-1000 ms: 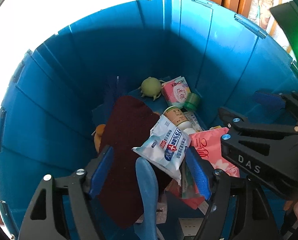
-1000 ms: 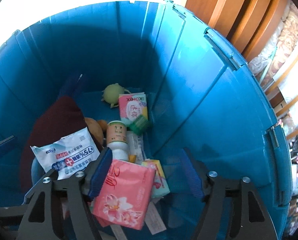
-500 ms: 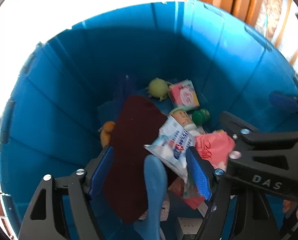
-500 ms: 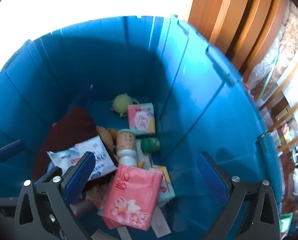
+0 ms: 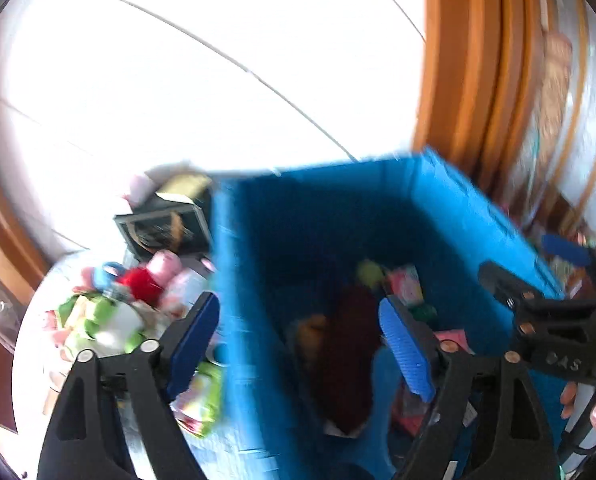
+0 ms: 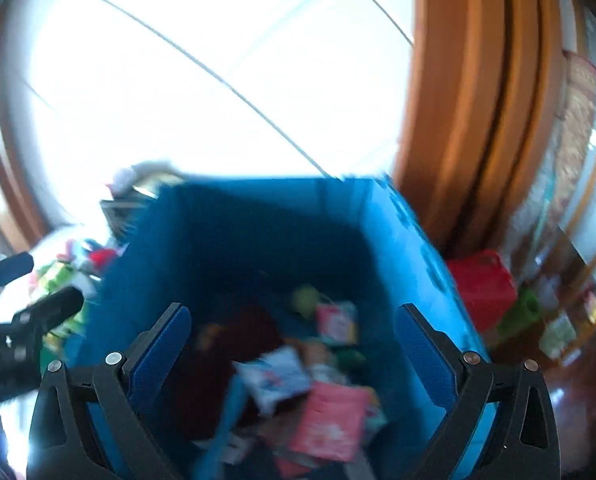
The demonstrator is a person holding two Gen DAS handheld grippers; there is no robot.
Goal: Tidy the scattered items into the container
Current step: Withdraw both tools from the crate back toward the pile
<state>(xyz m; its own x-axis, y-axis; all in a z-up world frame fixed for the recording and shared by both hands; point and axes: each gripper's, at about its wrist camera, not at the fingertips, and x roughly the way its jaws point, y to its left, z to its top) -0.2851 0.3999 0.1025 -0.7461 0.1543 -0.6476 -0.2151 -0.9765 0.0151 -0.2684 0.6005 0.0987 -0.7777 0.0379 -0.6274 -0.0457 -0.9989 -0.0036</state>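
We hold both tools released and empty above the blue bin [image 6: 398, 240]: left tool [image 5: 298, 344] just widened, right tool [image 6: 293, 344] spread wide.

container [image 6: 402, 240]: deep blue plastic bin, upright and open-topped, filling the lower centre of both blurred views.
inside the bin: dark red cloth [image 5: 350, 352] at lower centre, a pink tissue pack [image 6: 330, 420], a white wipes pack [image 6: 277, 376], and a pale green round toy [image 6: 306, 298] near the far wall.
scattered items [image 5: 113, 316]: colourful blurred heap, left of the bin's wall, middle left of the frame.
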